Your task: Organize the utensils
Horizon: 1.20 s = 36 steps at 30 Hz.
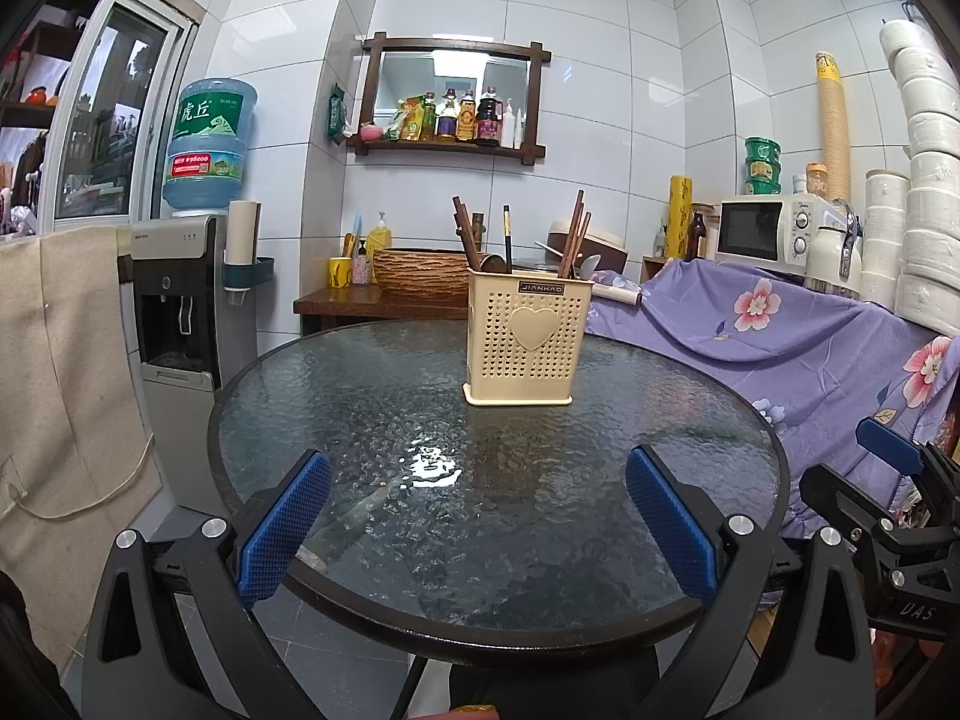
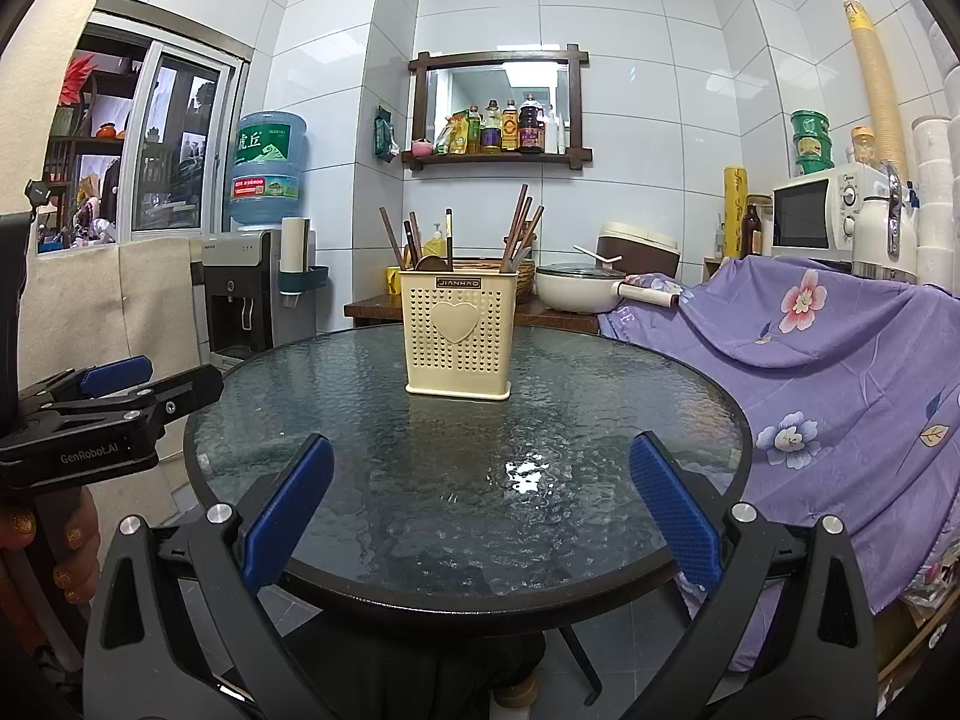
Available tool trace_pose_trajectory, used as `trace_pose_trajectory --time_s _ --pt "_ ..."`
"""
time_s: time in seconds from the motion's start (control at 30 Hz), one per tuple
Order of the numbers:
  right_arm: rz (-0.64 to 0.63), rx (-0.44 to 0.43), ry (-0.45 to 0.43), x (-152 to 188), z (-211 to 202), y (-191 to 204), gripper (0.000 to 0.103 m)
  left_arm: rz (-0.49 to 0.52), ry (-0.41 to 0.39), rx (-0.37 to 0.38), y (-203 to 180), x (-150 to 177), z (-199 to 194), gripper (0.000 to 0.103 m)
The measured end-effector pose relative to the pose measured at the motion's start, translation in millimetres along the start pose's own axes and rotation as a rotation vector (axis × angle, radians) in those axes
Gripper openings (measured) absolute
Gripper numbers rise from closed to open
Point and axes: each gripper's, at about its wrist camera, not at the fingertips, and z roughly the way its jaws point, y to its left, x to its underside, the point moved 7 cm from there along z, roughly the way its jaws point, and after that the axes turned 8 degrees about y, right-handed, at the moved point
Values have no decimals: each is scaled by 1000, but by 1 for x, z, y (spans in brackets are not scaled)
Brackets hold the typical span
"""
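A cream perforated utensil holder (image 1: 519, 341) with a heart on its front stands upright on the far part of a round glass table (image 1: 360, 420). It holds several brown chopsticks (image 1: 465, 234) and a spoon. It also shows in the right wrist view (image 2: 457, 341), with its chopsticks (image 2: 519, 228). My left gripper (image 1: 477, 519) is open and empty over the table's near edge. My right gripper (image 2: 480, 504) is open and empty, also at the near edge of the table (image 2: 600, 420). Each gripper shows at the side of the other's view.
A purple floral cloth (image 1: 780, 330) covers furniture at the right. A water dispenser (image 1: 180, 276) stands at the left. Behind the table a wooden counter (image 1: 360, 300) carries a basket and cups. A microwave (image 2: 822, 216) and a white pot (image 2: 576, 288) are at the back right.
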Motion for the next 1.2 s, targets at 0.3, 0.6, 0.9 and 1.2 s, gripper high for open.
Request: trace_pose_trajectory --time_s 0.3,0.6,0.9,1.2 --pt "2 -1 1 1 0 1 97 0 0 0 0 0 1 97" --pt "2 -2 2 1 1 1 97 4 0 2 -1 1 1 97" --pt "0 1 2 1 1 2 97 4 4 4 -1 2 1 97" --pt "1 -1 2 2 2 3 97 1 3 7 -1 1 0 97"
